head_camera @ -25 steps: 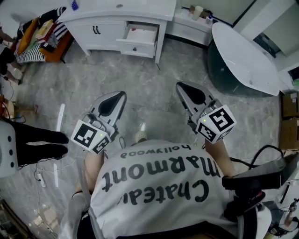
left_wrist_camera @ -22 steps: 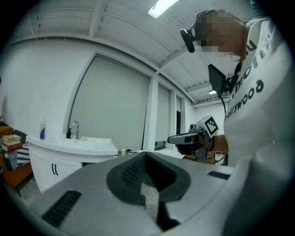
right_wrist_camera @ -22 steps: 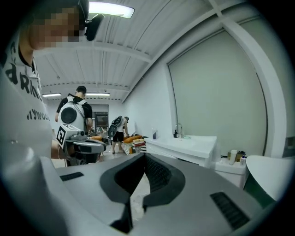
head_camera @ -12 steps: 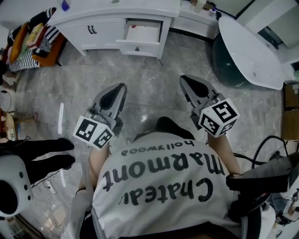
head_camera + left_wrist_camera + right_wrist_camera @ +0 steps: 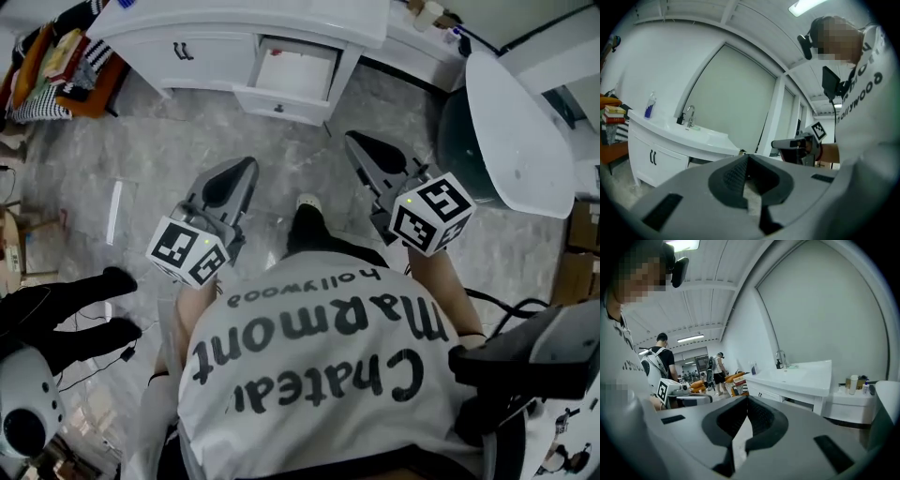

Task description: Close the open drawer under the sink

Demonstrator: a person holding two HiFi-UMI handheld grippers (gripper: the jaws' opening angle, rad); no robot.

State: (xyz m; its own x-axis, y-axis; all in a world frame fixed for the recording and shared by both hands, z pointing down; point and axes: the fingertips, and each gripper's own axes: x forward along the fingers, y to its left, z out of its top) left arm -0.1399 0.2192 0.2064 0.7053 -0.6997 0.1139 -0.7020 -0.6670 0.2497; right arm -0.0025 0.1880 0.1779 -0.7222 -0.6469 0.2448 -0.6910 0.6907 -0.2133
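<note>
- Well ahead, the drawer point(image 5: 297, 75) stands pulled out of the white cabinet point(image 5: 202, 58) under the sink point(image 5: 798, 375), apart from both grippers.
- Left gripper point(image 5: 244, 169) and right gripper point(image 5: 356, 142) have jaws pressed together, holding nothing.
- Best to step closer, set the closed tips flat on the drawer front beside its knob point(image 5: 278, 108), and push straight in.

Head camera looks steeply down over the person, sink vanity point(image 5: 244, 21) at the top edge. Both gripper cameras sit low, sighting nearly level along their jaws at that same vanity.
</note>
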